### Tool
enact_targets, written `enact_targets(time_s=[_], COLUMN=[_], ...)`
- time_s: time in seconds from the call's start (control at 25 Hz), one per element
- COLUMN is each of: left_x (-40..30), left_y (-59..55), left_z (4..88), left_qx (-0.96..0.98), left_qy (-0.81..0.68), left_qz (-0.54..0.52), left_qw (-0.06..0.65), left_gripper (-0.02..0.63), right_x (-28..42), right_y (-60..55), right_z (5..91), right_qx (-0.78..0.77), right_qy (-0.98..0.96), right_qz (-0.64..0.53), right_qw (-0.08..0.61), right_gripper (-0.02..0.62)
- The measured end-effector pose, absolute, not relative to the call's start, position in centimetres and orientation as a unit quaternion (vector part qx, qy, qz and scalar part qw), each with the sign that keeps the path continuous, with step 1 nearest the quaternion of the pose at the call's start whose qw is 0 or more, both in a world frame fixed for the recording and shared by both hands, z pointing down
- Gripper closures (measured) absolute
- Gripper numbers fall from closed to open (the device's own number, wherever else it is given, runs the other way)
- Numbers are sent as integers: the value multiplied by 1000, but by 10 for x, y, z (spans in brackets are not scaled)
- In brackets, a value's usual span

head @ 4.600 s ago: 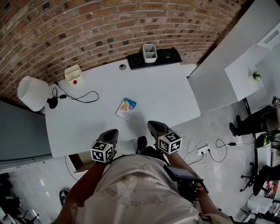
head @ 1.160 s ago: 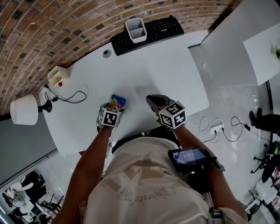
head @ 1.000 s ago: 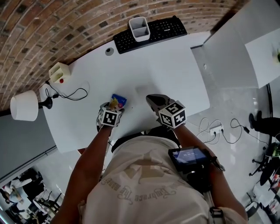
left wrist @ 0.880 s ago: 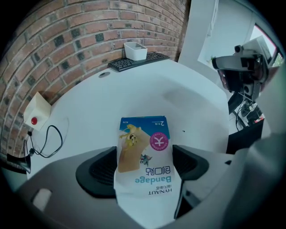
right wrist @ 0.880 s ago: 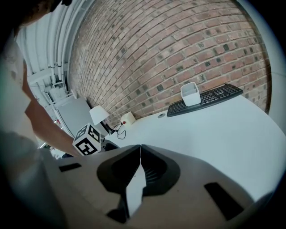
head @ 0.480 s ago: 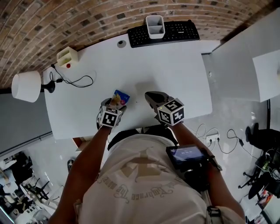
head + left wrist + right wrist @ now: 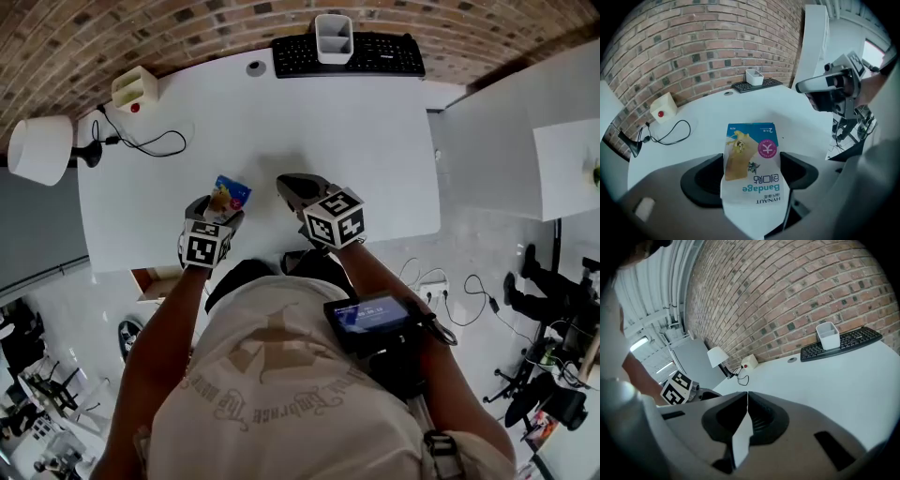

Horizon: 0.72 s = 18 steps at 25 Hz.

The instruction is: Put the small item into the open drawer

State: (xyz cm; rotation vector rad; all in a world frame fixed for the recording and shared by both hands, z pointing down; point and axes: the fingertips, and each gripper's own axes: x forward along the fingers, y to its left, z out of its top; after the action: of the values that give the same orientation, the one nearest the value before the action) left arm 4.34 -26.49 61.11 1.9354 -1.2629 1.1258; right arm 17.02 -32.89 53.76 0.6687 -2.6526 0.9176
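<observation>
Packet [image 7: 752,161]: flat bandage pack, blue top edge, pink round mark, print upside down in the left gripper view. It is clamped between the two jaws of the left gripper [image 7: 750,176], with its far end sticking out past them over the desk [image 7: 797,112].

Left gripper [image 7: 212,217]: over the desk's near-left edge, packet [image 7: 229,194] pointing away from the person.

Right gripper [image 7: 292,187]: just right of the left one, over the same edge. Right gripper view: jaws pressed together, nothing between them [image 7: 746,401].

Drawer [image 7: 152,283]: brown, open, below the desk's near-left corner, beside the left forearm. The packet is not in it.

Desk [image 7: 328,122]: white, against a brick wall.
- Keyboard [image 7: 375,54]: far edge, black.
- Holder [image 7: 334,37]: white, on the keyboard.
- Box [image 7: 134,89]: far-left corner, red button.
- Cable [image 7: 150,142]: black, near the box.
- Lamp [image 7: 37,148]: white shade, left edge.
</observation>
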Motion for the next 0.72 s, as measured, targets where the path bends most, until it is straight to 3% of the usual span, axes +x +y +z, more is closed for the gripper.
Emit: enact_targets(time_s=[0.72], left_x=[-17], left_y=[-198], left_z=[595], left_qx=[719], left_qy=[-510], left_qz=[374], left_qw=[289], left_gripper=[227], right_x=[93], right_y=[-267], right_z=[535], right_qx=[189], right_qy=[-923], right_qz=[295], right_qw=[161], right_gripper=[589])
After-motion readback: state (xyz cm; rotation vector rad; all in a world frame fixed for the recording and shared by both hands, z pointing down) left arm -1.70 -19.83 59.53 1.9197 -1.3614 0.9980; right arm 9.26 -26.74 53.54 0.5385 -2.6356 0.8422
